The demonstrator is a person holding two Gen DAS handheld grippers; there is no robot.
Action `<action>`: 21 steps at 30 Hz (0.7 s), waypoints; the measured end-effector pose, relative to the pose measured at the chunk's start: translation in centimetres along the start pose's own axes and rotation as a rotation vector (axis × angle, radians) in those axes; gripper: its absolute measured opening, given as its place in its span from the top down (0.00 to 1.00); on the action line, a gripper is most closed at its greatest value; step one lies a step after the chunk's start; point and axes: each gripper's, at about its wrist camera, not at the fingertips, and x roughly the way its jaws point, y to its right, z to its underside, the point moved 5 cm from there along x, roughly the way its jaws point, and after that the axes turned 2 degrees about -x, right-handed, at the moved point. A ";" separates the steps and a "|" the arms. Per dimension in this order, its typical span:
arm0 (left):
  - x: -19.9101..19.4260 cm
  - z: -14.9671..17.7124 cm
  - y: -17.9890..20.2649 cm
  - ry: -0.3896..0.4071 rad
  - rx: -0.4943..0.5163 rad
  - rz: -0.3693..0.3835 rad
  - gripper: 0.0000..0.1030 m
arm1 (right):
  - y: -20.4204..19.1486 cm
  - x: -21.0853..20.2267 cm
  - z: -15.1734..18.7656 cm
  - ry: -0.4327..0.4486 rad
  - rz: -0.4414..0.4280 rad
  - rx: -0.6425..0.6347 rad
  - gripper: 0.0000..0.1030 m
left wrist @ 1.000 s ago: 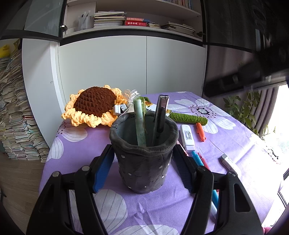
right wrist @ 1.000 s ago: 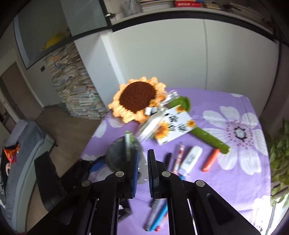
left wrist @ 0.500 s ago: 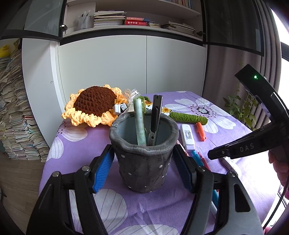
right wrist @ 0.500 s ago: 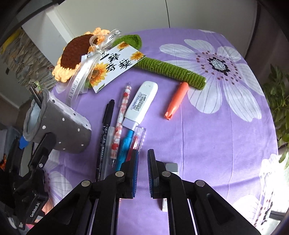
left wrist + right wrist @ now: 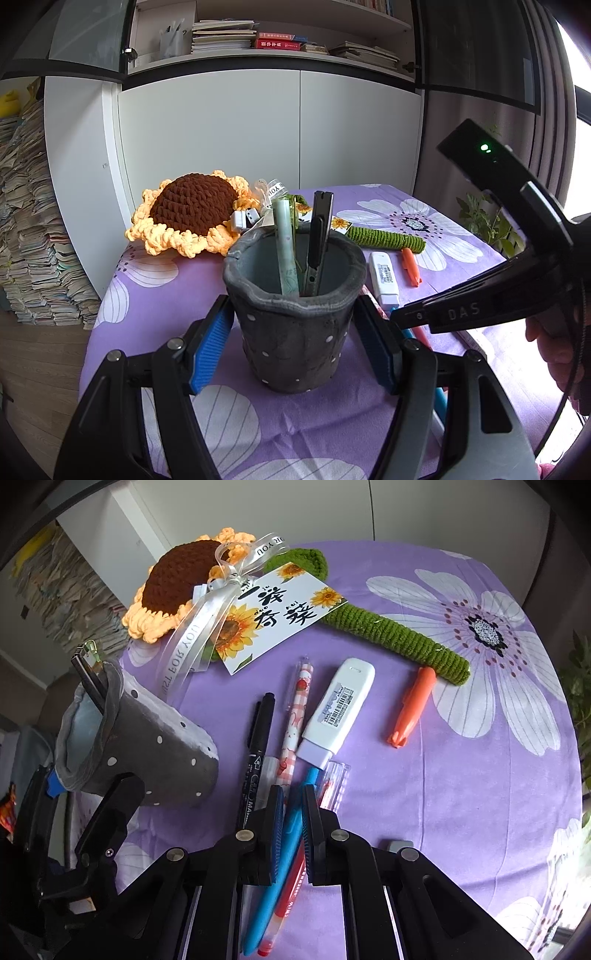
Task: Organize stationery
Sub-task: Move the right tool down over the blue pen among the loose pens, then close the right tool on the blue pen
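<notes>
We look down on a purple flowered tablecloth (image 5: 424,775), and at the far side from our right tongs lies a crocheted sunflower (image 5: 177,579) with a green stem (image 5: 388,631) and a printed card (image 5: 280,613) tied to it. Our left tongs (image 5: 295,332) sit wide apart on either side of a grey dotted pen cup (image 5: 295,321); their blue pads are just beside its wall, and we cannot tell whether they touch it. In the cup stand a pale green pen (image 5: 286,251) and a dark pen (image 5: 317,240). Beyond our right tongs (image 5: 293,812) lie a white correction tape (image 5: 336,712), a black marker (image 5: 255,753), a pink patterned pen (image 5: 295,716) and an orange cap (image 5: 412,707). The right tongs are nearly together around a blue pen (image 5: 284,853) lying on the cloth, with a red pen (image 5: 291,886) just beside it.
</notes>
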 end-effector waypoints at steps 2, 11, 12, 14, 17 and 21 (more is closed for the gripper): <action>0.0 0.0 0.0 0.001 0.000 0.000 0.35 | 0.0 0.4 -0.3 -0.003 0.033 -0.009 0.92; 0.0 0.0 0.0 -0.001 -0.001 0.000 0.35 | -0.6 1.4 -1.0 -0.039 0.079 -0.058 0.87; 0.0 0.0 0.0 -0.002 -0.001 0.000 0.35 | -0.6 1.5 -1.1 -0.044 0.070 -0.050 0.87; 0.0 0.1 0.0 -0.003 -0.001 0.000 0.35 | -0.7 1.6 -1.2 -0.053 0.075 -0.050 0.87; 0.0 0.1 0.0 -0.003 -0.001 0.000 0.35 | -1.0 1.5 -1.1 -0.051 0.084 -0.066 0.86; 0.0 0.1 0.0 -0.004 -0.001 0.000 0.35 | -1.2 -0.3 -0.9 0.004 0.040 -0.055 0.86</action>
